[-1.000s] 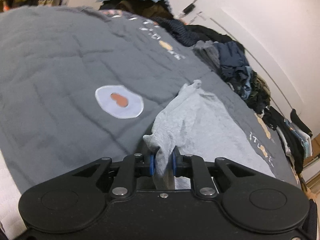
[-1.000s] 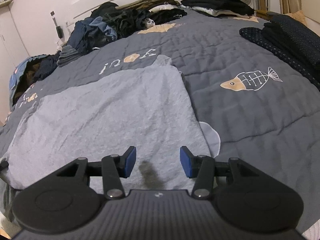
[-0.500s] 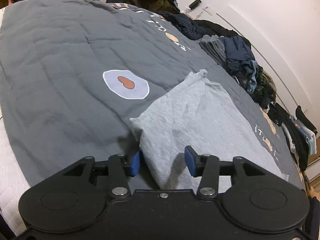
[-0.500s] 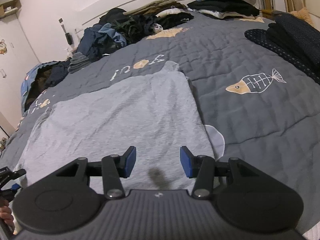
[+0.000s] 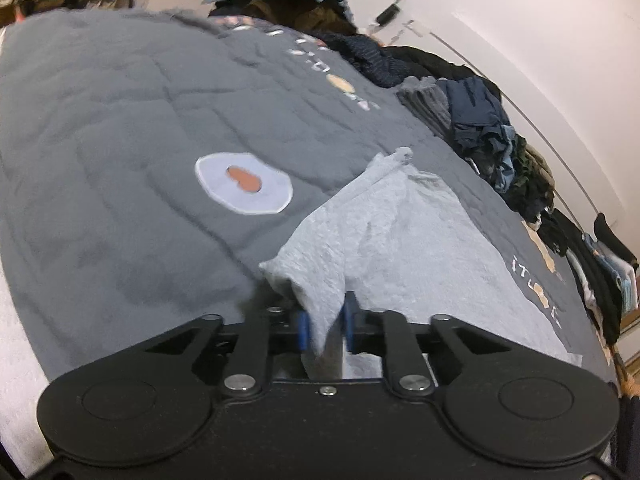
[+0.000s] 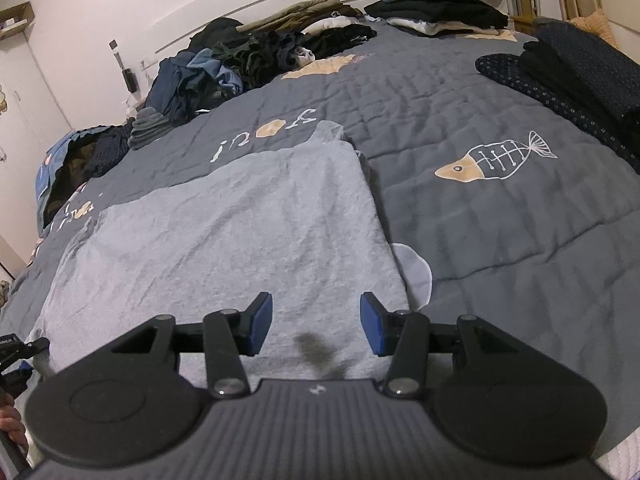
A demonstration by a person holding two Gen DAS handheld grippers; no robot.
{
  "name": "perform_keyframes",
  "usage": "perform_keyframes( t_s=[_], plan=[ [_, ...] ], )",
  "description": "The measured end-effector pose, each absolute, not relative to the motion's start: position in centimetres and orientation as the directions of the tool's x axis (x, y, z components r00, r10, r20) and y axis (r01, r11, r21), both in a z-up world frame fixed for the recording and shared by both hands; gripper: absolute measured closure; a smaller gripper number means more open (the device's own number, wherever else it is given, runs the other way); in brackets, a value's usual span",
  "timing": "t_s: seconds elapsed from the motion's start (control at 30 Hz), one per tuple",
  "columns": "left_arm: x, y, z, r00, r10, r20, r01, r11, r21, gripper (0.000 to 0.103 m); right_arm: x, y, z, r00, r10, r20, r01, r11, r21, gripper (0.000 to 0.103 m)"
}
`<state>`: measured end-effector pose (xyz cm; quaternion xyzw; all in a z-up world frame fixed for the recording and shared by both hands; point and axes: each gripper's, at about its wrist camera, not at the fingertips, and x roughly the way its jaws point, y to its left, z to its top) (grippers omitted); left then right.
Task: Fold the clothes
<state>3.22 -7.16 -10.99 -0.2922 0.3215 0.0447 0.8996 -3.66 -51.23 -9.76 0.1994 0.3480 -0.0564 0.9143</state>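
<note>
A light grey shirt [image 6: 224,240] lies spread on the dark grey quilt [image 6: 500,240], one near corner lifted. The left gripper [image 5: 324,322] has just been closing, and its pads now pinch that corner. The right gripper [image 6: 316,324] hovers above the near hem, jaws apart and empty. The fold looks about to start; next, the right should probably clamp the hem too.

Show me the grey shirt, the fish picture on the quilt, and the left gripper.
grey shirt [image 6: 224,240]: right wrist view, middle of cloth.
fish picture [image 6: 494,158]: right wrist view, body.
left gripper [image 5: 325,322]: left wrist view, between pads.
</note>
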Motion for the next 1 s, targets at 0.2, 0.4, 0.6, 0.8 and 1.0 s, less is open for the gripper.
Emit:
perform_keyframes(
  t_s=[0.2, 0.4, 0.6, 0.8, 1.0],
  plan=[
    [3.6, -11.1, -6.9, 0.845, -0.148, -0.515, -0.061, 0.928, -0.367, 0.094, -3.8, -51.7, -9.1, 0.767, 0.029, -0.642, 0.256, 0.902, 0.347, 0.056],
    [3.9, -19.6, -2.8, 0.841, -0.304, -0.447, 0.195, 0.942, -0.274, 0.095, -4.2, -52.9, -8.7, 0.777, 0.019, -0.629, 0.276, 0.888, 0.367, 0.056],
    [1.6, -29.7, -2.1, 0.758, -0.489, -0.431, 0.419, 0.872, -0.252, 0.096, -5.1, -55.2, -8.6, 0.784, -0.006, -0.621, 0.325, 0.856, 0.401, 0.056],
    [-1.9, -38.0, -4.4, 0.634, -0.608, -0.478, 0.572, 0.785, -0.239, 0.097, -6.5, -58.3, -8.7, 0.788, -0.047, -0.614, 0.387, 0.813, 0.435, 0.056],
    [-4.2, -42.9, -8.5, 0.587, -0.590, -0.555, 0.609, 0.773, -0.178, 0.097, -8.1, -61.1, -9.1, 0.785, -0.081, -0.614, 0.446, 0.762, 0.469, 0.056]
  ],
)
